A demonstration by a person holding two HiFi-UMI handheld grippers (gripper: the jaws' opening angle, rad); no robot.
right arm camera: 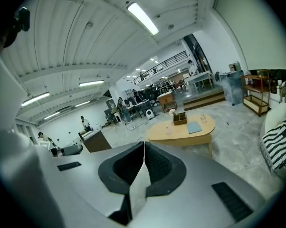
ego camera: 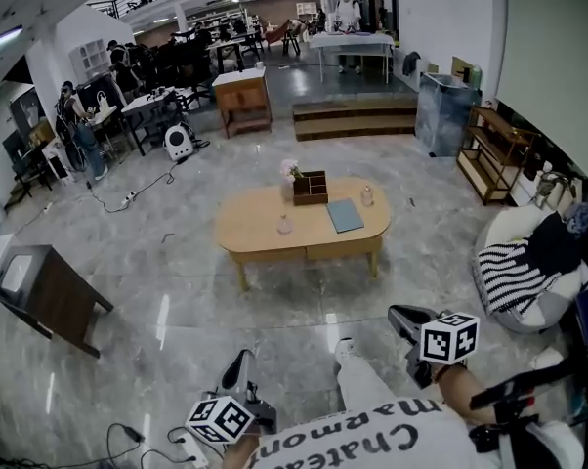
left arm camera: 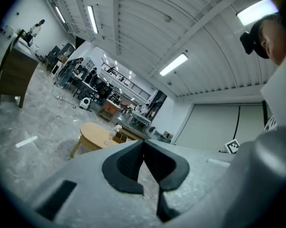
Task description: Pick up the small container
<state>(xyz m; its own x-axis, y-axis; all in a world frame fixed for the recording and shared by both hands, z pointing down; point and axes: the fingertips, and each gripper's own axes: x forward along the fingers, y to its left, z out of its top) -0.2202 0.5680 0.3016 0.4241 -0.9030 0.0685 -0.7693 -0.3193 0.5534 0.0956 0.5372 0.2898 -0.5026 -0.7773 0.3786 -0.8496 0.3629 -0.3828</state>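
Grey left gripper (ego camera: 239,367) and right gripper (ego camera: 403,319), clenched empty at frame bottom, might topple the centre-frame small pinkish container (ego camera: 284,225) if unopened.

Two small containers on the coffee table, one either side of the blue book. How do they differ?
The left container looks pinkish; the right container looks clear. The left container stands near the front edge of the table; the right container stands farther back. Both are small and standing upright; finer detail is too small to tell.
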